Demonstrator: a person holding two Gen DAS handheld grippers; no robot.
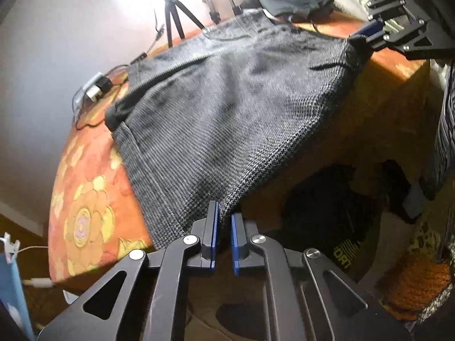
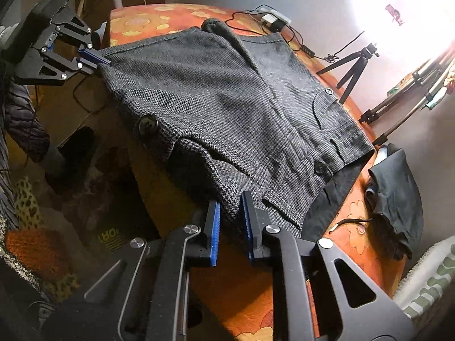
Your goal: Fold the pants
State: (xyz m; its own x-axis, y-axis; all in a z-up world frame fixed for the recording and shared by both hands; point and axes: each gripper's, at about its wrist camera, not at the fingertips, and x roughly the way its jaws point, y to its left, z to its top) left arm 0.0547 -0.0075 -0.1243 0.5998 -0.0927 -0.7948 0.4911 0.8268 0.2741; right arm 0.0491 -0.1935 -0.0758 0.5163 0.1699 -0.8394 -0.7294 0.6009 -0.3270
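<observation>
Both tongs are closed on the near edge of the grey woven pants (image 1: 227, 108): left tongs (image 1: 224, 238) at six o'clock, right tongs (image 2: 231, 221) too. The cloth looks soft and thick; corners give good hold.

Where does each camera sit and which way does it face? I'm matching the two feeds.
Left wrist: on the left gripper, looking down along its fingers over the grey woven pants; right gripper shows top right.
Right wrist: on that gripper, facing the pants' buttoned waist; left gripper top left.
Shared: pants, orange flowered cover, both grippers.
</observation>
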